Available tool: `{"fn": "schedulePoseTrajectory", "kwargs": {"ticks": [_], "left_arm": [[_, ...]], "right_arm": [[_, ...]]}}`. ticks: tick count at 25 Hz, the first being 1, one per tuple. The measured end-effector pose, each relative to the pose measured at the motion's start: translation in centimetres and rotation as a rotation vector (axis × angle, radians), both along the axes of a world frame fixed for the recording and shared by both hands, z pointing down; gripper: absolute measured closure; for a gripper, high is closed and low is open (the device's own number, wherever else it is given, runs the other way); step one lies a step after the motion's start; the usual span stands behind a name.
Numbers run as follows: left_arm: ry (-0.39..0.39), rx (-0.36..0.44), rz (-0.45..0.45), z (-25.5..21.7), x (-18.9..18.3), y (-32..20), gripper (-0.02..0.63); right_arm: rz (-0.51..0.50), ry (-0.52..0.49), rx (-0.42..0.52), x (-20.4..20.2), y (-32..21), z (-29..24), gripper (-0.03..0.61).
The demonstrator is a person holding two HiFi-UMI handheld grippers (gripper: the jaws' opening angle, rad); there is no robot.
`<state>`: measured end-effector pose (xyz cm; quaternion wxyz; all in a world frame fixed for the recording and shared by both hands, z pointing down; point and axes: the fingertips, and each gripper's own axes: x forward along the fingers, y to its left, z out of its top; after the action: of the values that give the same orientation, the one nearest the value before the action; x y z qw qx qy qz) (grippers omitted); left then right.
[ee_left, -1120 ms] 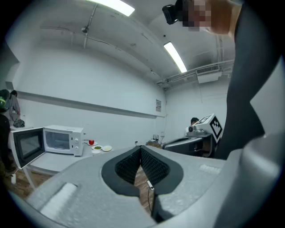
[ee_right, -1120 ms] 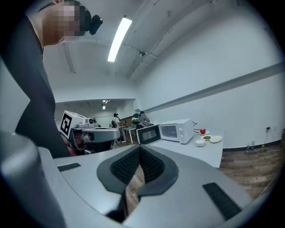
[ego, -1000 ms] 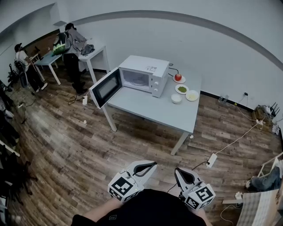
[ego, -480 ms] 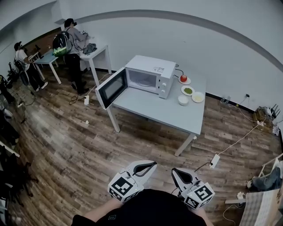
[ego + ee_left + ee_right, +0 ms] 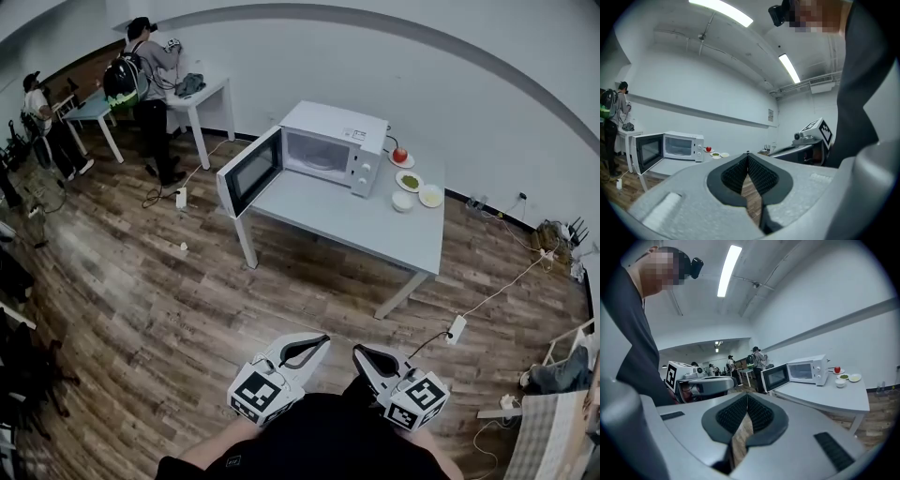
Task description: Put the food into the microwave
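Observation:
The white microwave (image 5: 330, 153) stands on the grey table (image 5: 375, 225) with its door (image 5: 250, 172) swung open to the left. To its right lie a red apple on a plate (image 5: 400, 156), a plate of green food (image 5: 410, 181), a white bowl (image 5: 402, 201) and a pale yellow plate (image 5: 430, 195). My left gripper (image 5: 322, 341) and right gripper (image 5: 360, 353) are held side by side close to my body, far from the table. Both are shut with nothing in them. In the left gripper view the microwave (image 5: 679, 146) is small and distant; in the right gripper view the microwave (image 5: 806, 371) and apple (image 5: 837, 370) show past the shut jaws.
Wooden floor lies between me and the table. A power strip (image 5: 457, 328) and cables lie on the floor right of the table. Two people (image 5: 141, 89) stand at desks (image 5: 202, 98) in the far left corner. Clutter sits along the right wall (image 5: 562, 370).
The table and microwave have shifted up and to the right in the head view as I walk. Both grippers keep their place before my body, still shut.

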<state>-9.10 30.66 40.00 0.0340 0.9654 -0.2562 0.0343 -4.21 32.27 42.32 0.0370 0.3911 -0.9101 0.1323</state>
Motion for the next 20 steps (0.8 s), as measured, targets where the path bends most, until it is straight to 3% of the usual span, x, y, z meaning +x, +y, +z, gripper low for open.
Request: {"fn": "schedulePoseTrajectory", "kwargs": {"ticks": [10,20], "left_arm": [[0.02,-0.013,-0.026,0.2,0.2,-4.3,0.606],[-0.027,-0.01,-0.038,-0.6,4.5,-12.1,0.606]], "right_arm": [[-0.026,0.009,-0.023,0.1,-4.1,0.4,0.565],[0.015,-0.061,-0.046,5.5,-11.7,1.0,0.563]]}}
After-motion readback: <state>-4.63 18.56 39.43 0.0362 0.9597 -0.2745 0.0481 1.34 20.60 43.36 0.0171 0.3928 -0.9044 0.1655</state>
